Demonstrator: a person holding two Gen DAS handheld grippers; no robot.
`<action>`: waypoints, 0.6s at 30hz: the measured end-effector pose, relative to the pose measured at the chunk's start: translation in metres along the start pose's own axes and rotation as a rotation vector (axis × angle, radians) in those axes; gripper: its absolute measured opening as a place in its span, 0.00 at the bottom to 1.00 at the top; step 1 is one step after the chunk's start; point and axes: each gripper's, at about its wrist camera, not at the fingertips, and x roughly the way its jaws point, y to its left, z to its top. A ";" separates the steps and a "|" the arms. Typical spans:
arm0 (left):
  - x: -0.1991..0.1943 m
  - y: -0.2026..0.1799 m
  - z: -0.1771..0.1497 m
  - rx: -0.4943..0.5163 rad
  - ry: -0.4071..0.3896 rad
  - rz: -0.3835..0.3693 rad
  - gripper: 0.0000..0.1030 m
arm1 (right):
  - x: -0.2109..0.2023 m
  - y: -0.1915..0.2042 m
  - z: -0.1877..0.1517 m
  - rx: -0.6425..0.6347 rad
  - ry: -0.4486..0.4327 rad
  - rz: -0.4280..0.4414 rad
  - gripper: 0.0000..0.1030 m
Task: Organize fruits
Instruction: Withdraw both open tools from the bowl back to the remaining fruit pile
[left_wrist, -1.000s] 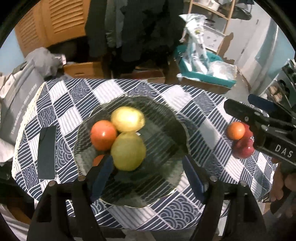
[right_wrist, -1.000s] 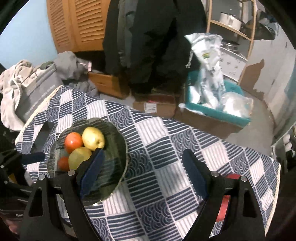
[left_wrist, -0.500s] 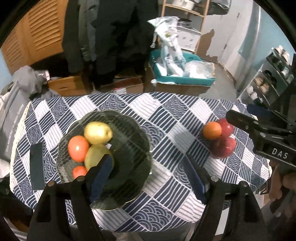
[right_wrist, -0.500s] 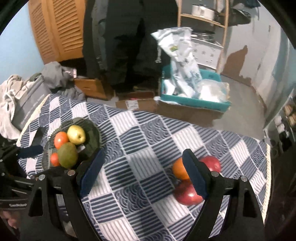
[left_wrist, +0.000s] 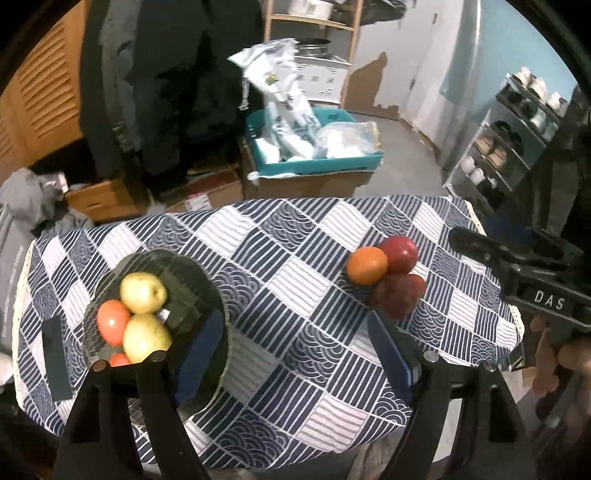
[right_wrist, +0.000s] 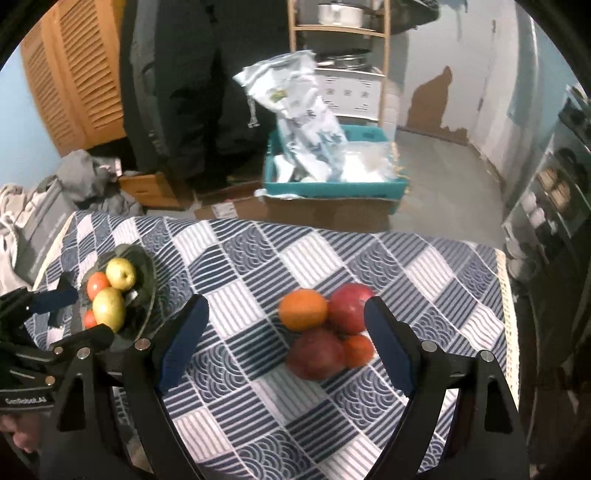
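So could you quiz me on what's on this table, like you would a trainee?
1. True or false: the orange lies in the dark plate.
2. How many fruits sit in the loose pile on the tablecloth? A) two B) four C) six
3. Fill in: both the left gripper and the right gripper are ____.

Key: 1. False, it touches the red apple in the pile. 2. B. 3. Open, holding nothing.
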 end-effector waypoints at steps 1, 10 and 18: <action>0.002 -0.004 0.000 0.008 0.005 -0.002 0.80 | -0.002 -0.005 -0.001 0.006 -0.003 -0.007 0.83; 0.022 -0.048 0.001 0.075 0.037 -0.023 0.80 | -0.011 -0.056 -0.018 0.052 0.000 -0.096 0.83; 0.047 -0.080 0.003 0.107 0.071 -0.059 0.80 | -0.011 -0.086 -0.030 0.087 0.014 -0.129 0.83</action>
